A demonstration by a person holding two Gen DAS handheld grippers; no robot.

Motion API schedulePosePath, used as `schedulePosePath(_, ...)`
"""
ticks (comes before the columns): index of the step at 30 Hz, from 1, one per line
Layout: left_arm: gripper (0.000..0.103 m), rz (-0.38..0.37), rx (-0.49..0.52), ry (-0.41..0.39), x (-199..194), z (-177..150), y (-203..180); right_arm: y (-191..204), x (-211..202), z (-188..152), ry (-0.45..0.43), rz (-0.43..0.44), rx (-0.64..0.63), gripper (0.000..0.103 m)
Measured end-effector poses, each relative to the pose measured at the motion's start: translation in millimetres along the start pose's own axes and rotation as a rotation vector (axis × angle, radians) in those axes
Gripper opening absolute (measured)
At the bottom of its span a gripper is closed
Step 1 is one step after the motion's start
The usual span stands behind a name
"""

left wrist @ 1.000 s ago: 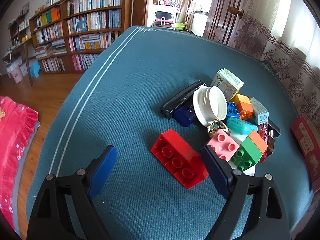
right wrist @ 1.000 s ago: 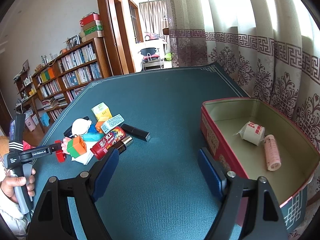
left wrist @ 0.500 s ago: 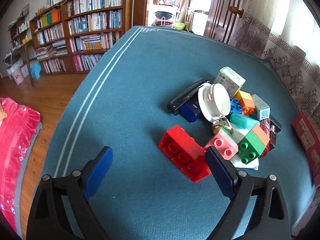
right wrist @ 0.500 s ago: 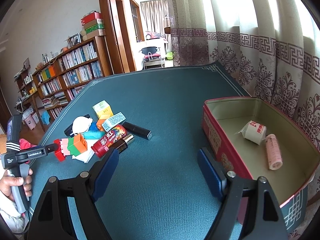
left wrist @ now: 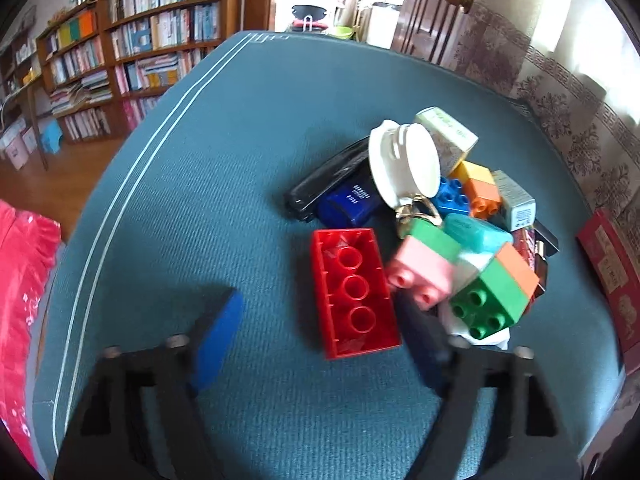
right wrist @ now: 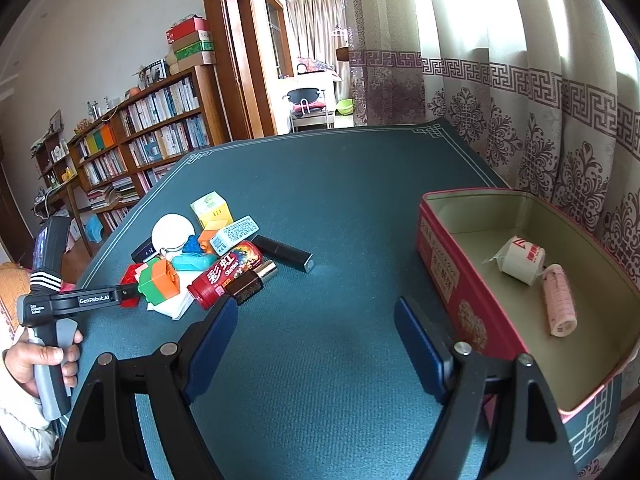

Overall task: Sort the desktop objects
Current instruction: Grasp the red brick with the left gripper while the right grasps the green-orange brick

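A pile of small objects lies on the teal table (left wrist: 240, 128). In the left wrist view a red brick (left wrist: 352, 292) lies studs-down at the pile's near edge, beside a pink-and-green brick (left wrist: 424, 264) and a green-and-orange brick (left wrist: 496, 296). My left gripper (left wrist: 320, 328) is open, and the red brick's near end lies between its fingers. The right finger sits close to the pink brick. My right gripper (right wrist: 316, 340) is open and empty above bare table, between the pile (right wrist: 200, 256) and a red tin box (right wrist: 440, 264).
The pile also holds a white lid (left wrist: 404, 160), a blue case (left wrist: 352, 200), a black stapler (left wrist: 320, 184), small cartons, a red tube (right wrist: 226, 274) and a black bar (right wrist: 286, 254). The tin holds a white roll (right wrist: 522, 260) and a pink roll (right wrist: 560, 300). Bookshelves stand behind.
My left gripper has moved forward and turned, so the red brick now lies lengthwise between its open fingers. The right gripper has barely moved.
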State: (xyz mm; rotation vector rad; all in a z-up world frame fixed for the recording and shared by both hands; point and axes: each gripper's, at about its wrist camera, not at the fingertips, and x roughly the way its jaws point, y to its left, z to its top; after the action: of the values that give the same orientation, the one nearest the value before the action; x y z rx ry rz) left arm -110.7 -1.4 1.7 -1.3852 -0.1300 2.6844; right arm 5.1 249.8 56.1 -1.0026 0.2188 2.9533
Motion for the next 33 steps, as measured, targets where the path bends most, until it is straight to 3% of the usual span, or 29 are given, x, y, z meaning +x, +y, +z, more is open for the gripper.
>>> schedulePosePath(1, 0.056, -0.013, 0.002, -0.003, -0.1, -0.5, -0.2, 1.3, 0.9, 0.2, 0.001, 0.003, -0.002, 0.084)
schedulePosePath(2, 0.040, -0.029, -0.001, -0.004, -0.8, -0.5, -0.5, 3.5, 1.8, 0.7, 0.002, 0.005, -0.007, 0.084)
schedulePosePath(3, 0.036, -0.046, -0.011, -0.001, -0.2, -0.3, 1.1, 6.7, 3.0, 1.4, 0.001, 0.007, -0.018, 0.084)
schedulePosePath(12, 0.036, -0.053, 0.000, -0.047, -16.3, -1.9, 8.6, 27.4, 25.0, 11.2, 0.032, 0.095, -0.045, 0.084)
schedulePosePath(21, 0.036, -0.063, 0.020, -0.146, -51.5, 2.8, 18.6, 101.0, 64.7, 19.4, 0.104, 0.212, -0.204, 0.084)
schedulePosePath(30, 0.036, -0.083, -0.002, -0.161, -57.3, 2.5, 32.6, 148.3, 102.7, 17.7, 0.165, 0.214, -0.297, 0.083)
schedulePosePath(33, 0.036, -0.083, -0.010, -0.157, -55.3, 1.8, 34.1, 153.8, 109.0, 15.1, 0.178, 0.215, -0.313, 0.077)
